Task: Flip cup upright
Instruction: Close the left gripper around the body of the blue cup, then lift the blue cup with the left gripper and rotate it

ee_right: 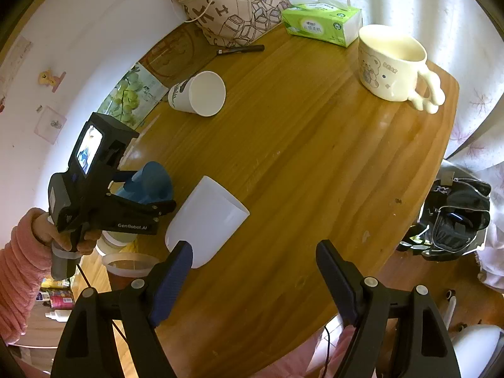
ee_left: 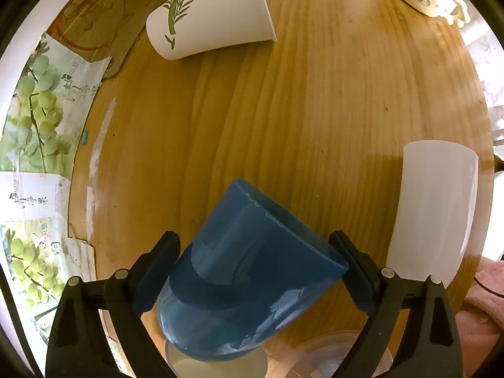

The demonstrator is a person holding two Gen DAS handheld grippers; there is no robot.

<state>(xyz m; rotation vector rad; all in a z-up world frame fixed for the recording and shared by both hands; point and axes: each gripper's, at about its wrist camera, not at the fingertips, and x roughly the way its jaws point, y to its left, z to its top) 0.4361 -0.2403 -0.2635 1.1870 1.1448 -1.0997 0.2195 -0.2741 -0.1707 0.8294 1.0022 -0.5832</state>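
Note:
My left gripper [ee_left: 256,267] is shut on a blue plastic cup [ee_left: 249,271], held tilted above the near edge of the wooden table [ee_left: 315,110]. The same cup [ee_right: 151,182] shows in the right wrist view, lifted between the left gripper's fingers. A plain white cup [ee_right: 206,220] lies on its side on the table just in front of my right gripper [ee_right: 252,271], which is open and empty; its left finger is close to the cup's base. That cup also shows in the left wrist view [ee_left: 434,208].
A white paper cup with a bamboo print [ee_left: 211,19] lies on its side at the far left [ee_right: 198,94]. A cream bear mug [ee_right: 393,63] stands upright at the far right. A tissue box [ee_right: 321,22], a pen [ee_right: 241,49] and a bag [ee_right: 239,9] sit at the back.

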